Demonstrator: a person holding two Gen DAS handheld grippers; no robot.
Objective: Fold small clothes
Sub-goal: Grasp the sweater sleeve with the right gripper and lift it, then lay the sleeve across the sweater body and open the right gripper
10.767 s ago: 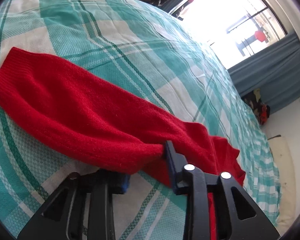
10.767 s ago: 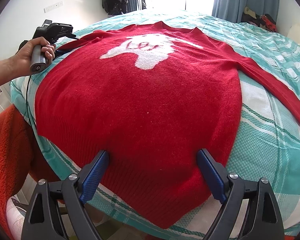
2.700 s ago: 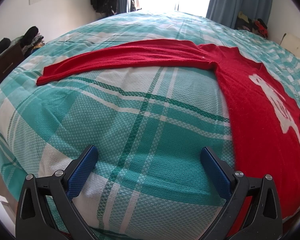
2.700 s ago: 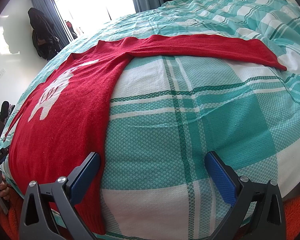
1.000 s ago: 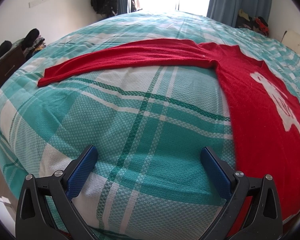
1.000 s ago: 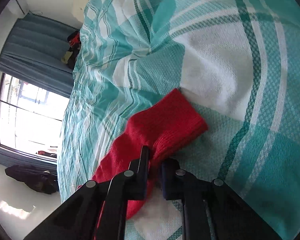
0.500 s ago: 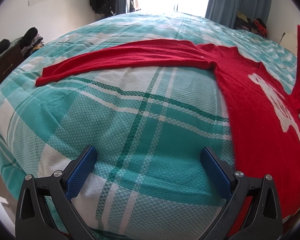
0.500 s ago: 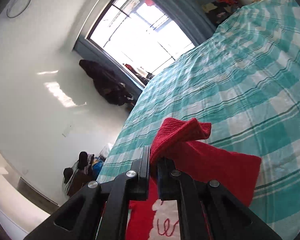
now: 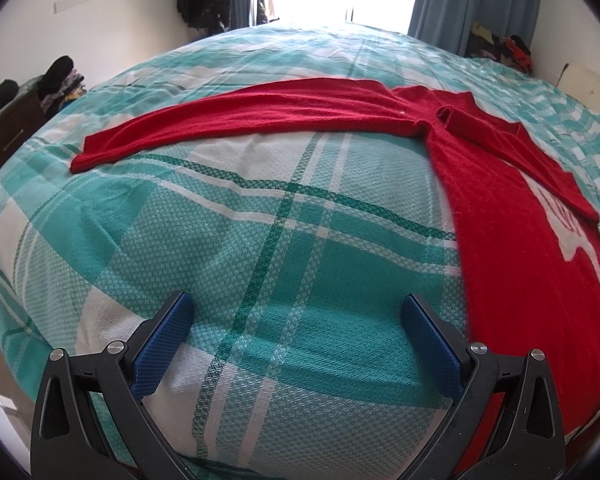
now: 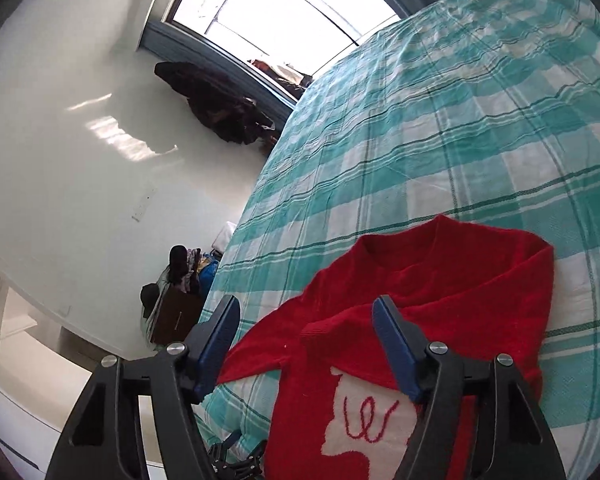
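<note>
While the left view shows the outstretched sleeve [image 9: 236, 120], the folded sleeve [image 10: 440, 312] seemingly lies across the chest.

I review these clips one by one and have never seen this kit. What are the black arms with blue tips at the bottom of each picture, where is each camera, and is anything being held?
Those are hand-held grippers, one in each of a person's hands; no robot is involved. Each carries a wide-angle camera looking forward along its two blue-padded fingers, which is why the bed bulges.

In the left camera's picture, the left gripper hangs open over the teal and white checked bedspread. A red knitted sweater with a white chest motif lies on it, one long sleeve stretched flat to the left. The other sleeve is folded across the chest.

The right camera's picture is tilted. The right gripper is also open, above the folded sleeve's cuff.

Neither holds anything.
</note>
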